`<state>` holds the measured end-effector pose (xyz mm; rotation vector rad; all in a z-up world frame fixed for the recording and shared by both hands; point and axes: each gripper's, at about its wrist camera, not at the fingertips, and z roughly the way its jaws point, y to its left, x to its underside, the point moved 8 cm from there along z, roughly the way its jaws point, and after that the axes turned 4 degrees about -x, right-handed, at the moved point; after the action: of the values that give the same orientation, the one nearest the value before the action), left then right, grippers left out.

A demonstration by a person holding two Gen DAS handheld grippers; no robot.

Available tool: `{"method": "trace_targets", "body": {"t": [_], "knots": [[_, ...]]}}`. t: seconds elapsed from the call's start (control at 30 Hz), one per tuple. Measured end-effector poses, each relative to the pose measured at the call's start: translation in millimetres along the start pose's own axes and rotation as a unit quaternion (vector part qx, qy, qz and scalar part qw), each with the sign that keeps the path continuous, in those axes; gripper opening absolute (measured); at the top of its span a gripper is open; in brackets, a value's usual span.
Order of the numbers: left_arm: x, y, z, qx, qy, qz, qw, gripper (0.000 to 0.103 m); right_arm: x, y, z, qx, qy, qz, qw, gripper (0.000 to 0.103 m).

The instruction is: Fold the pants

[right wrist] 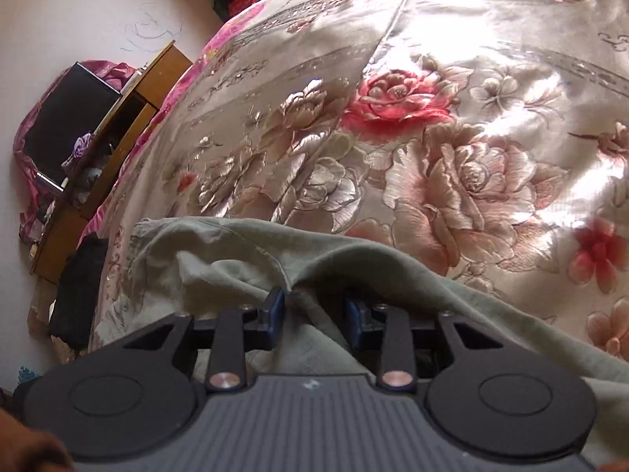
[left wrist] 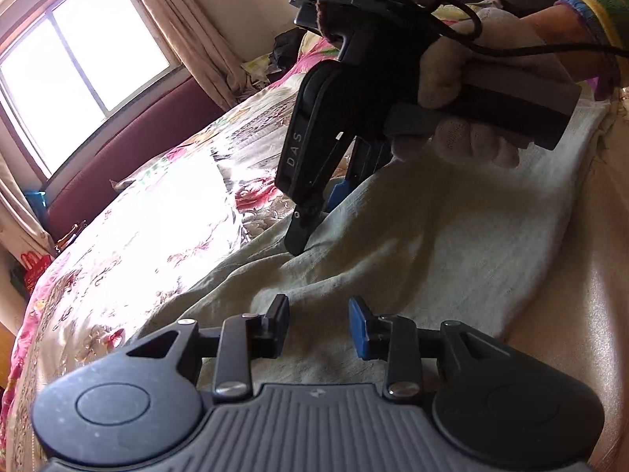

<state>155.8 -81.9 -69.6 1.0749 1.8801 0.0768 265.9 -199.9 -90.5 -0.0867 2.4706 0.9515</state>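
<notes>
Left wrist view, from the left edge: bright window in the upper left, with a beige curtain hanging just right of it and a maroon padded ledge under the sill. Below and rightward, a flowered bedspread, washed out by sunlight across the middle left. Lying on that bedspread, pale green pants, spread from lower centre up toward the upper right. At bottom centre, the left gripper, its blue pads parted, nothing pinched, only cloth lying beneath the gap. Above centre, the right gripper, tips down on a raised ridge of the pants, carried by a gloved hand with a striped cuff at the upper right edge; black cable looped over the top.

Right wrist view, from the left edge: a wooden shelf with a dark box beside it against a white wall. Across the upper and right parts, the bedspread with big pink and red blossoms. Along the bottom, the pants, bunched, one fold rising between the fingers of the right gripper. Pads spread apart; left pad touching the fold, right pad clear of it, so no grip.
</notes>
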Motion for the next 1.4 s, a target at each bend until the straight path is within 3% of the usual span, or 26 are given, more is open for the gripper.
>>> {"method": "trace_targets", "body": {"t": [0.03, 0.1, 0.13, 0.27, 0.37, 0.43, 0.57, 0.73, 0.9, 1.0, 1.07, 1.23, 1.33, 1.4], "knots": [[1.3, 0.8, 0.4, 0.001, -0.002, 0.002, 1.0, 0.05, -0.1, 4.2, 1.1, -0.007, 0.006, -0.004, 1.0, 0.033], [2.3, 1.4, 0.8, 0.003, -0.005, 0.003, 1.0, 0.051, -3.0, 8.9, -1.6, -0.032, 0.001, 0.016, 0.999, 0.012], [2.5, 2.3, 1.6, 0.003, -0.008, 0.002, 1.0, 0.053, -8.4, 11.9, -4.1, -0.044, -0.008, 0.022, 0.999, 0.007], [3.9, 5.6, 7.7, 0.003, -0.001, -0.009, 1.0, 0.059, -41.2, -10.1, -12.1, -0.053, -0.053, 0.09, 0.993, 0.007], [8.5, 2.6, 14.3, 0.0, 0.014, -0.006, 0.9999, 0.059, -55.6, -42.8, -3.3, -0.075, -0.06, 0.192, 0.977, 0.008], [7.8, 1.7, 13.9, 0.002, 0.016, -0.007, 0.9999, 0.059, -55.7, -44.7, 0.3, -0.049, -0.06, 0.168, 0.983, 0.008], [6.5, 2.4, 9.8, 0.004, 0.016, 0.01, 0.9998, 0.06, -50.2, -38.3, -3.2, -0.04, -0.032, 0.14, 0.989, 0.021], [7.1, 1.5, 6.0, 0.003, 0.016, 0.02, 0.9997, 0.061, -34.0, -38.0, -48.7, -0.02, -0.033, 0.1, 0.994, 0.022], [3.9, 1.8, 10.4, -0.004, 0.02, 0.033, 0.9993, 0.061, 0.6, -48.3, -81.6, 0.069, 0.005, 0.026, 0.997, 0.022], [4.2, 1.8, 11.9, -0.006, 0.023, 0.038, 0.999, 0.062, 26.4, -49.7, -87.2, 0.118, 0.06, -0.025, 0.991, 0.019], [3.3, 1.5, 11.3, -0.008, 0.024, 0.04, 0.9989, 0.064, 30.8, -45.2, -90.0, 0.14, 0.066, -0.056, 0.986, 0.022], [3.0, 0.4, 11.0, -0.009, 0.025, 0.039, 0.9989, 0.065, -1.2, -30.1, -81.6, 0.071, -0.005, -0.042, 0.997, 0.023], [3.3, 0.8, 9.4, -0.008, 0.024, 0.042, 0.9988, 0.065, -19.2, -29.2, -49.4, 0.035, -0.006, -0.012, 0.999, 0.027], [4.9, 1.5, 8.4, -0.006, 0.023, 0.042, 0.9988, 0.065, -24.2, -29.6, -32.0, 0.034, 0.001, 0.001, 0.999, 0.021]]}}
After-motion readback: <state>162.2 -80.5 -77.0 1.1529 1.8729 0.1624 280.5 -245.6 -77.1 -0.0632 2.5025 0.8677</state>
